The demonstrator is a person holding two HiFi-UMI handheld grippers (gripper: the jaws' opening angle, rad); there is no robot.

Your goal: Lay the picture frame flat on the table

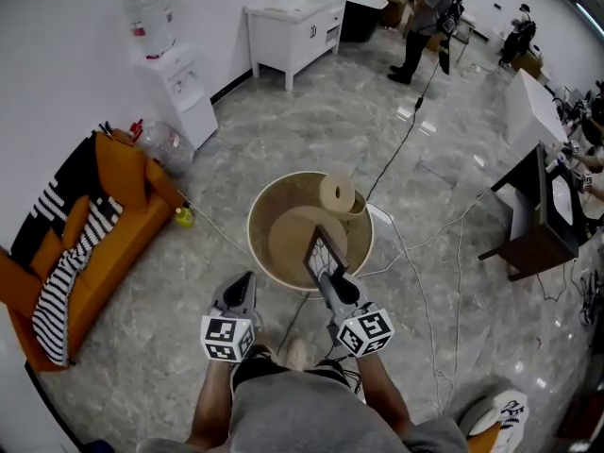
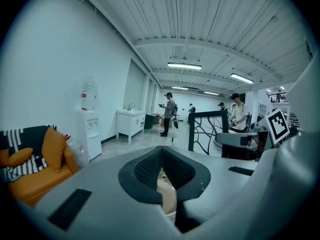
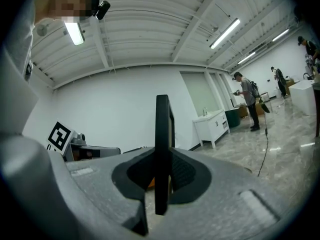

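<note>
Picture frame: a black frame (image 1: 323, 251), standing on edge rather than flat, and carried clear of the table. In the head view it sits over the near part of the round table (image 1: 267, 206).
Frame against fingers: the right gripper view shows it edge-on and upright. Its lower part sits between the two ribbed pads (image 3: 184, 173) and the rest rises well above them.
Right gripper: the right gripper (image 1: 327, 276) is clamped on the frame's lower edge, one jaw on each face.
Left gripper: the left gripper (image 1: 248, 281) is just beside the right one, apart from the frame. Its jaw tips are brought together with nothing between them.
Frame face: the left gripper view shows a pale panel with dark branching lines. No lettering can be seen on it.
Table contents: a pale roll (image 1: 337, 194) lies near the far rim.
Markings: each gripper's cube carries black-and-white square codes, with no words.
Other labels: the water dispenser (image 1: 179, 92) bottle has a red band, its print too small to read.
</note>
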